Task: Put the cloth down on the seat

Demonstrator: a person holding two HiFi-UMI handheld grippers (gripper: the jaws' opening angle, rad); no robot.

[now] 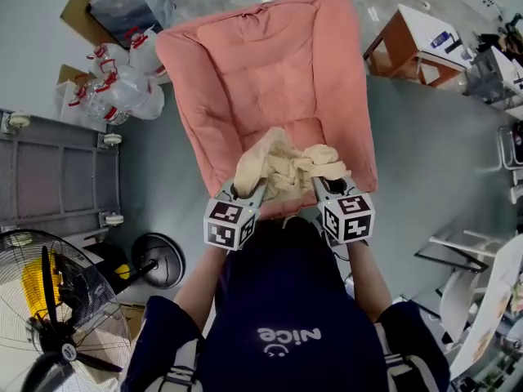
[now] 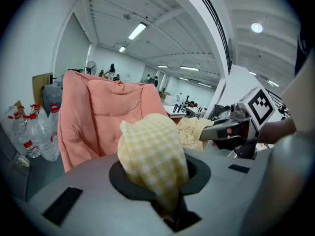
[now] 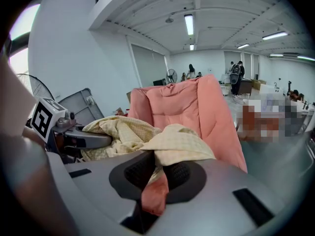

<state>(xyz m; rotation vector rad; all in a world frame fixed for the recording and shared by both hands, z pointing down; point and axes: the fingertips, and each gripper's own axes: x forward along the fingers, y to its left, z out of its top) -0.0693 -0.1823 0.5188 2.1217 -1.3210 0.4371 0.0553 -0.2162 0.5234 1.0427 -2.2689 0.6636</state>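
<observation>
Low in the middle of the head view, I hold the yellow checked cloth [image 1: 286, 168] bunched between both hand-held grippers, over the front part of the seat [image 1: 327, 133] of the pink armchair [image 1: 265, 64]. My left hand-held gripper [image 1: 245, 190] has its jaws drawn narrow, pinching one gathered end of the cloth. In the left gripper view the fabric rises out of that pinch as a rounded puff at the centre of the frame. My right hand-held gripper [image 1: 324, 184] is almost closed as well, clamped on the other end. In the right gripper view a cream fold drapes over the pads and a pinkish fold hangs down between them.

Both grippers sit side by side, near each other, with the loose middle of the cloth heaped between them. From above I cannot tell whether that heap rests on the seat or hangs just over it.

At the left edge of the head view stands a grey cart [image 1: 57, 170]. Above it lie plastic bottles [image 1: 114, 84] in a bag, and a floor fan [image 1: 61, 300] fills the lower left corner.
</observation>
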